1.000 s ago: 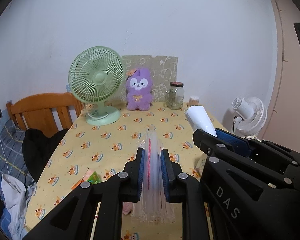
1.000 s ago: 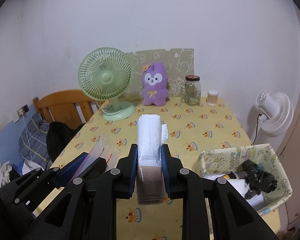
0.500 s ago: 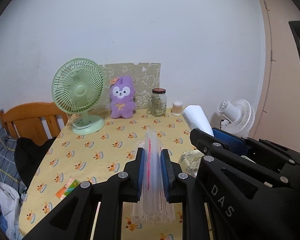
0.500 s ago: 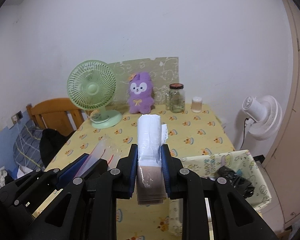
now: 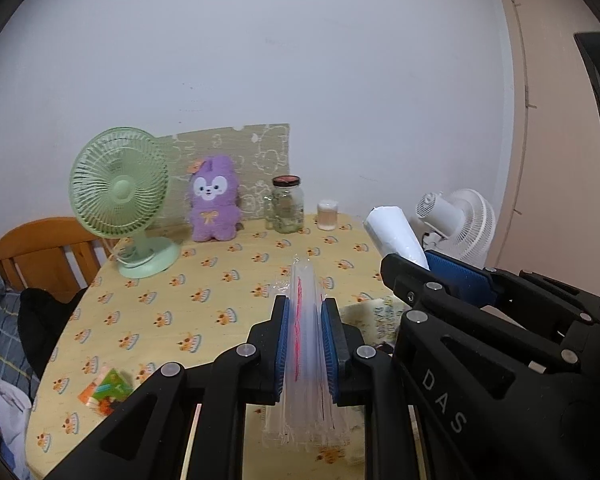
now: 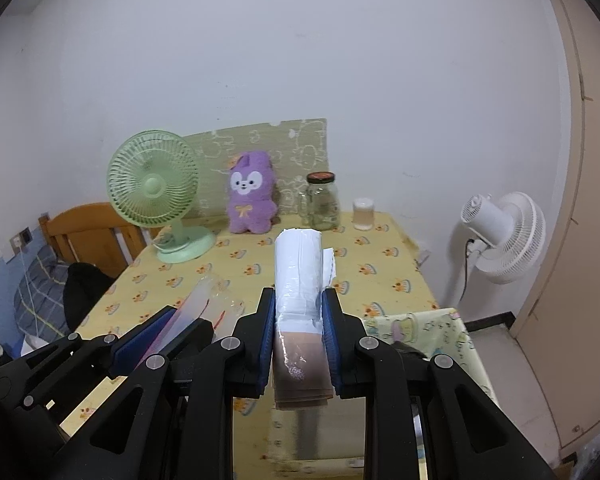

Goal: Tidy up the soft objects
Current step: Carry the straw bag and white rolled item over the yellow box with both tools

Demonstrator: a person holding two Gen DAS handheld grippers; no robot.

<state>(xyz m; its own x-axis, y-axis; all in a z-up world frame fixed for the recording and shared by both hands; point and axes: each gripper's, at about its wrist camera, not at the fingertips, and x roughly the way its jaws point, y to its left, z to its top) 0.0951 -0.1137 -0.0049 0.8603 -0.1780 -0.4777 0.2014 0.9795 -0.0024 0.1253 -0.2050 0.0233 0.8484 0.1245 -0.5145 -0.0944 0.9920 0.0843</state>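
My left gripper [image 5: 305, 312] is shut on a clear plastic zip bag [image 5: 306, 344] with a red seal line, held above the yellow patterned table [image 5: 204, 292]. My right gripper [image 6: 299, 308] is shut on a white rolled packet [image 6: 299, 272] with a brown lower part, held above the table's near right side. The packet shows in the left wrist view [image 5: 396, 236] and the zip bag in the right wrist view [image 6: 196, 312]. A purple plush rabbit [image 6: 252, 198] sits at the table's back. A patterned fabric basket [image 6: 432, 332] is below my right gripper.
A green desk fan [image 6: 156, 192], a glass jar [image 6: 322, 202] and a small cup [image 6: 364, 214] stand at the back. A small colourful packet [image 5: 106, 390] lies near the left front. A wooden chair [image 5: 36, 252] is left; a white floor fan [image 6: 504, 236] is right.
Both grippers have pulled back and risen with their loads; the table and fan look farther away. The basket now sits lower, under the right gripper.
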